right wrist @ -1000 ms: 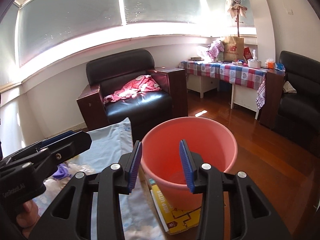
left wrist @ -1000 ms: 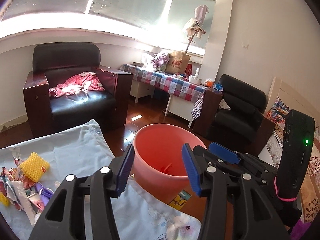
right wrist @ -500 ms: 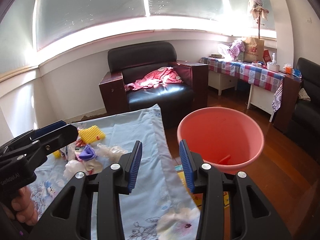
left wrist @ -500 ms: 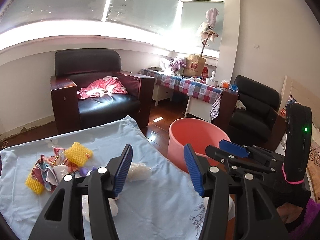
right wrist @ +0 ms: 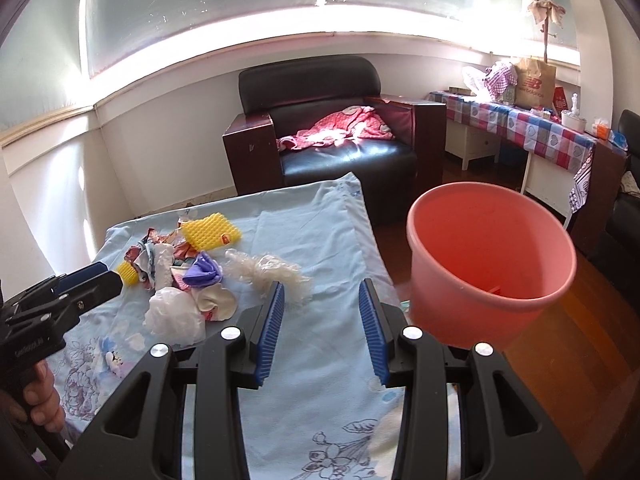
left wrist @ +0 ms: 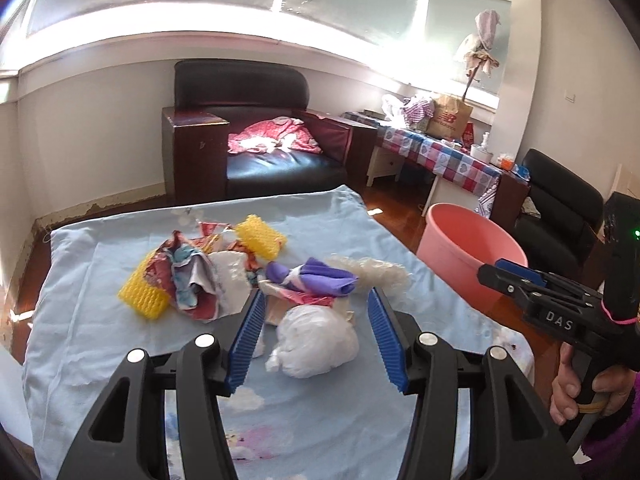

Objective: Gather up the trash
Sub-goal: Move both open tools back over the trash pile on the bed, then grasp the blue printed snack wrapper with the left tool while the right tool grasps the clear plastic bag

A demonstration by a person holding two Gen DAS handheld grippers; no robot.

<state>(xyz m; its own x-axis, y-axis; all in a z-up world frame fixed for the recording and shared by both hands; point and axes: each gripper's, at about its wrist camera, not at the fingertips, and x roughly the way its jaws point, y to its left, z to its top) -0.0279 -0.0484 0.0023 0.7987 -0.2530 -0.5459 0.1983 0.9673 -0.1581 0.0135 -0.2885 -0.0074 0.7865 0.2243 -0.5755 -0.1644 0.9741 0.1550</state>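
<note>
Cloth [left wrist: 120, 280] of pale blue, printed with flowers, covers the table and fills the lower half of both views. Behind it, at upper centre, stands a black armchair [left wrist: 256, 128] with a pink garment [left wrist: 272, 140] lying on its seat. A salmon-pink bucket [right wrist: 488, 256] sits at the right of the right wrist view, just beside the cloth's right edge; in the left wrist view it shows at middle right.

Trash is heaped on the cloth at the centre of the left wrist view and centre left of the right wrist view: two yellow foam nets [left wrist: 262, 236], crumpled printed wrappers [left wrist: 188, 276], a purple scrap [left wrist: 316, 276], a wad of clear film [right wrist: 272, 270] and a white bundled bag [left wrist: 316, 340].

The left gripper [left wrist: 316, 340] points down at the heap, blue pads spread wide, the white bag framed between them with gaps on both sides. The right gripper [right wrist: 322, 328] hangs over bare cloth at lower centre, its fingers apart with nothing between them, the film wad just past its left pad.
</note>
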